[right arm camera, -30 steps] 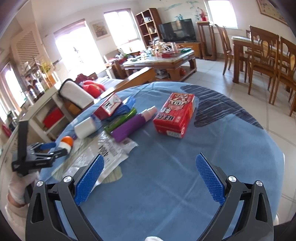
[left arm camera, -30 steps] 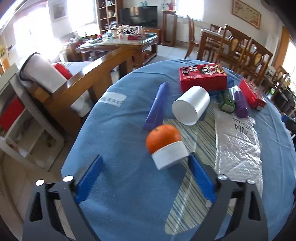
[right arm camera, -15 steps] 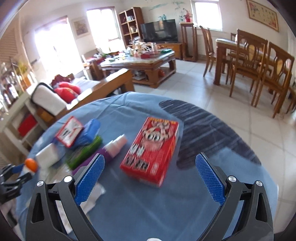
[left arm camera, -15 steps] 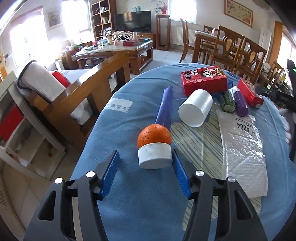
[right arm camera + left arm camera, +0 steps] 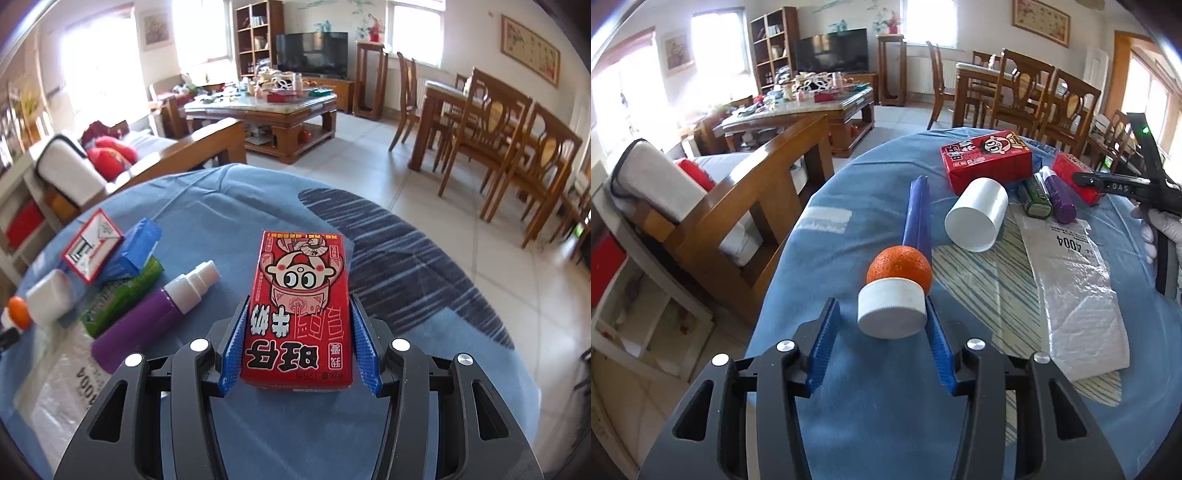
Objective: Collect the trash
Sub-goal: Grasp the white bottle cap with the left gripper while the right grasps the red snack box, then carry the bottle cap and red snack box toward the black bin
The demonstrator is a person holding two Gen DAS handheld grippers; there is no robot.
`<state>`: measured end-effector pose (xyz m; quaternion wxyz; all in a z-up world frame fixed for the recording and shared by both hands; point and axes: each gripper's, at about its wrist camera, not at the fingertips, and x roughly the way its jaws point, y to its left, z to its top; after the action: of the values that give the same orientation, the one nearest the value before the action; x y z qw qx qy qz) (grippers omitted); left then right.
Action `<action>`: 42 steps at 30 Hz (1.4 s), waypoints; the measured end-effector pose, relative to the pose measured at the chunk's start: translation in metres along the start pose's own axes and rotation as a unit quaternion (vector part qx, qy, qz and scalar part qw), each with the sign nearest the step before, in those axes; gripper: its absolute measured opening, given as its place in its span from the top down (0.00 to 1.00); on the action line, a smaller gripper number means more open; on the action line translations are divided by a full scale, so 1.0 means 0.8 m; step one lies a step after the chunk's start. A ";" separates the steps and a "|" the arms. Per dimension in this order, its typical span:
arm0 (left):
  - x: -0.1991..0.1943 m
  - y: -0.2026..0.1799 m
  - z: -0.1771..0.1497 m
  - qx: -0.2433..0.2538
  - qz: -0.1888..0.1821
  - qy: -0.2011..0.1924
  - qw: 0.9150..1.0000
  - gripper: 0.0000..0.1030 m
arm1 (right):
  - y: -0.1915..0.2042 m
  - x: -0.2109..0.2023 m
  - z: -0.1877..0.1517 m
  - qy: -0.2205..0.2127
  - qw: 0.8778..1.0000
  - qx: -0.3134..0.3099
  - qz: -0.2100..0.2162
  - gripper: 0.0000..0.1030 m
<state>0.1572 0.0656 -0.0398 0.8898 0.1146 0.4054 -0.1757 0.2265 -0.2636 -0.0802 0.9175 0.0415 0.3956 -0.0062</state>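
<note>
A white screw cap (image 5: 892, 309) lies on the blue tablecloth (image 5: 871, 406) against an orange (image 5: 899, 266). My left gripper (image 5: 882, 325) straddles the cap; its right pad (image 5: 936, 334) touches it, the left pad (image 5: 825, 334) stands a little off. My right gripper (image 5: 299, 332) has its blue pads on both sides of a red cartoon milk carton (image 5: 301, 310), which also shows in the left wrist view (image 5: 988, 158). Whether the pads press the carton is unclear.
A white cup (image 5: 977, 218) lies on its side, with a blue stick pack (image 5: 918, 214), a purple spray bottle (image 5: 155, 314), a green pack (image 5: 118, 299), a red-and-white box (image 5: 92, 245) and a silver bag (image 5: 1071, 280). A wooden sofa arm (image 5: 738, 206) stands left of the table.
My left gripper has narrowed around the white cap. My right gripper has moved forward to the red carton and narrowed from wide open to flank it.
</note>
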 end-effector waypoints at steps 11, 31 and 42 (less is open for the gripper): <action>-0.019 0.007 -0.011 -0.021 -0.042 -0.031 0.998 0.65 | -0.025 -0.064 -0.026 -0.030 0.995 0.053 0.078 0.51; -0.128 -0.160 -0.009 0.040 -0.145 -0.133 0.980 0.65 | -0.054 -0.271 -0.118 -0.084 0.980 0.069 0.169 0.51; -0.149 -0.293 -0.003 0.109 -0.204 -0.152 0.961 0.65 | -0.110 -0.372 -0.182 -0.108 0.984 0.056 0.130 0.51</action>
<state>-0.0121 -0.1207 0.0352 0.8683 0.0976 0.2585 -0.4119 -0.0879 -0.3457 0.0302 0.9441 0.1425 0.2845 0.0864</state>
